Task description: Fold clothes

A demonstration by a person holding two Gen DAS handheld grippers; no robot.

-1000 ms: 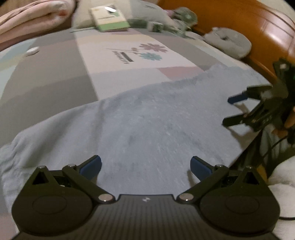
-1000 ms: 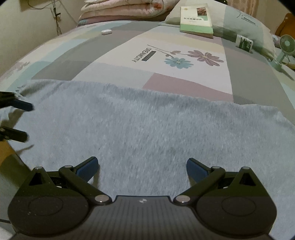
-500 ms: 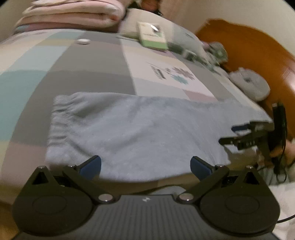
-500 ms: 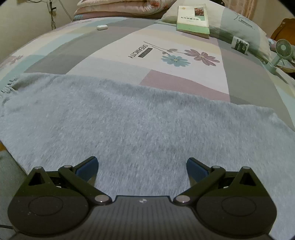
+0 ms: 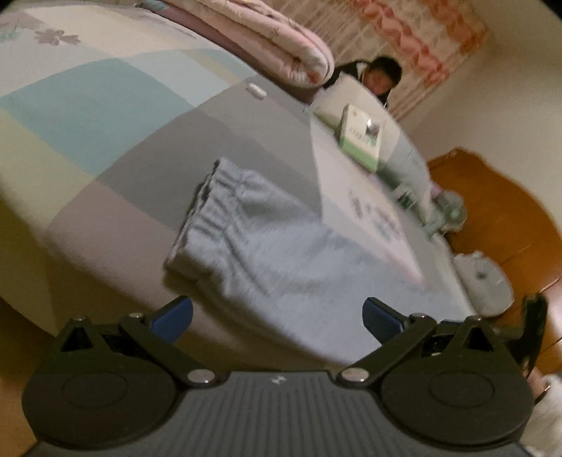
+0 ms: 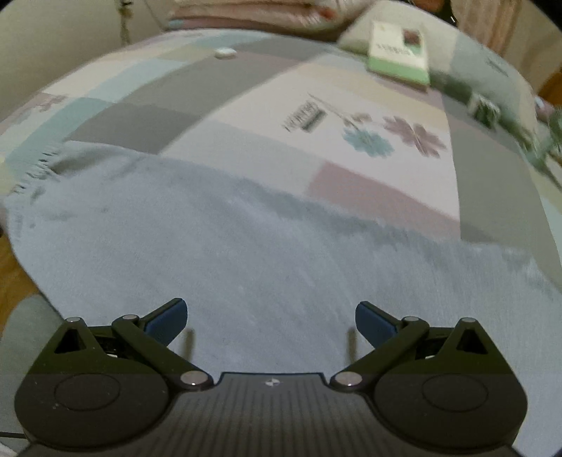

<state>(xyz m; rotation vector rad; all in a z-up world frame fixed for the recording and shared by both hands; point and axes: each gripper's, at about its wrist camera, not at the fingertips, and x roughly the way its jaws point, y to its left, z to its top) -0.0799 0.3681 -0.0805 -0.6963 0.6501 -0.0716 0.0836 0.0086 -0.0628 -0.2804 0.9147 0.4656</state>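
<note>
Pale blue trousers [image 5: 281, 260] lay flat on bed [image 5: 105, 116], unfolded; left gripper [image 5: 277, 316] and right gripper [image 6: 270, 318] jaws released, empty; next move likely: grasp waistband [image 5: 210, 197].

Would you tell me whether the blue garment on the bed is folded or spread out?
Spread out: the blue garment lies flat along the bed edge, with its gathered waistband at one end.

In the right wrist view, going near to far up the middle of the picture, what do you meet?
Right claw → blue garment → patchwork bedspread → small white object → folded pink quilt.
</note>
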